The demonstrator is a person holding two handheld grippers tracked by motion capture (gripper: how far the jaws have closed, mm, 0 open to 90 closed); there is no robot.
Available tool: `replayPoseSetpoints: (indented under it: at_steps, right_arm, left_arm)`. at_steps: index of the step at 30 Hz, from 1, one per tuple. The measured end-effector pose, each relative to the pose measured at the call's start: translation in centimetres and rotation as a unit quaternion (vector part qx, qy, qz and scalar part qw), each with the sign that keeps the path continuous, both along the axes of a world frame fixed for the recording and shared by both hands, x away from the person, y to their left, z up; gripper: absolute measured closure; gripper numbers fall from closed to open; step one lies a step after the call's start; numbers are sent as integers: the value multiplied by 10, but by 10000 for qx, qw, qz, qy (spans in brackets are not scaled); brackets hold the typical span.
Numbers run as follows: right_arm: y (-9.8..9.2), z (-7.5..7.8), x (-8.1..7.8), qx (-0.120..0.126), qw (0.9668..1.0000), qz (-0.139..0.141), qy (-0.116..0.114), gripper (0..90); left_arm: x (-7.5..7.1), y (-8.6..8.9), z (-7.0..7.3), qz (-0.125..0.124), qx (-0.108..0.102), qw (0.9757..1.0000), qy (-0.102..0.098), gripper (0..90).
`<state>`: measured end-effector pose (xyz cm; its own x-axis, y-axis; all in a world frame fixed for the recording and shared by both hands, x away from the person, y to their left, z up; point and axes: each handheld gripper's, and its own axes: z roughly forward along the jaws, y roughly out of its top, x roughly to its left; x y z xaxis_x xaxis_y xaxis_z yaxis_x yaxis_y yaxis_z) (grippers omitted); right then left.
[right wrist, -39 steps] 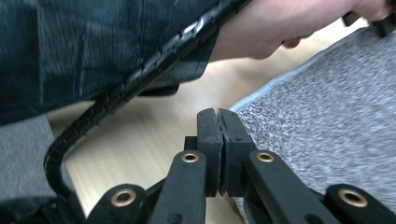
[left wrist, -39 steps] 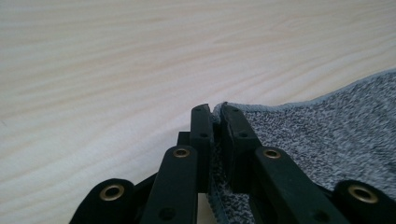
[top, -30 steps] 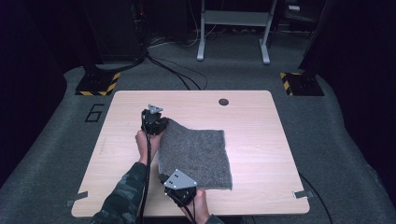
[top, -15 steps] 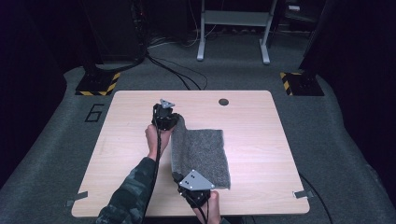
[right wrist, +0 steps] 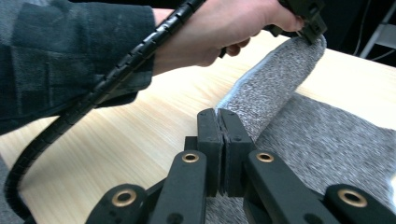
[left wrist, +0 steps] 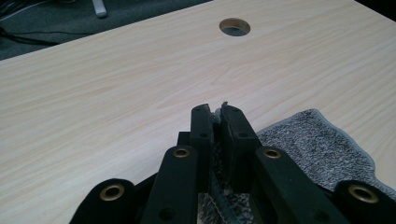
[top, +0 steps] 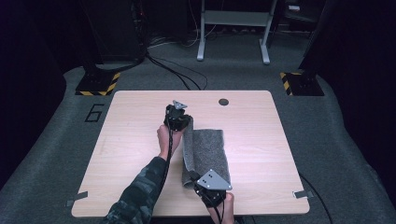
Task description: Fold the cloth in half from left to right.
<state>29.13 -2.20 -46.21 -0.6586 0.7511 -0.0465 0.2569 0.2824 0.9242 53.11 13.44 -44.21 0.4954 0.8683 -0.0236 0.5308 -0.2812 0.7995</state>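
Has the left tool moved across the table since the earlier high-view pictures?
Yes. The left tool, shut on the grey cloth's far edge, has shifted rightward toward the table's round hole, dragging that edge over the rest of the cloth.

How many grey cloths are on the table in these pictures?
1. The grey cloth lies right of the table's middle, its left edge lifted and folding over, pinched by the left gripper at the far corner and the right gripper at the near corner.

speckled grey cloth (top: 208, 149) with a paler edge, pale wood-grain table (top: 130, 154), black grippers, camouflage-patterned sleeve (top: 137, 191), yellow-and-black striped stand feet (top: 98, 86).
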Motion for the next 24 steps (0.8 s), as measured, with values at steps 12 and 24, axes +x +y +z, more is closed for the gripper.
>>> replayPoseSetpoints:
  at_steps: [12,24]
  right_arm:
    - [-23,-9,-1,-98,9995,-270,154,886]
    - [-46,-13,-2,-134,9981,-549,239,885]
  left_arm:
    - [3,-25,-6,-199,47,9998,13,834]
    - [4,-49,-11,-318,11,9995,14,832]
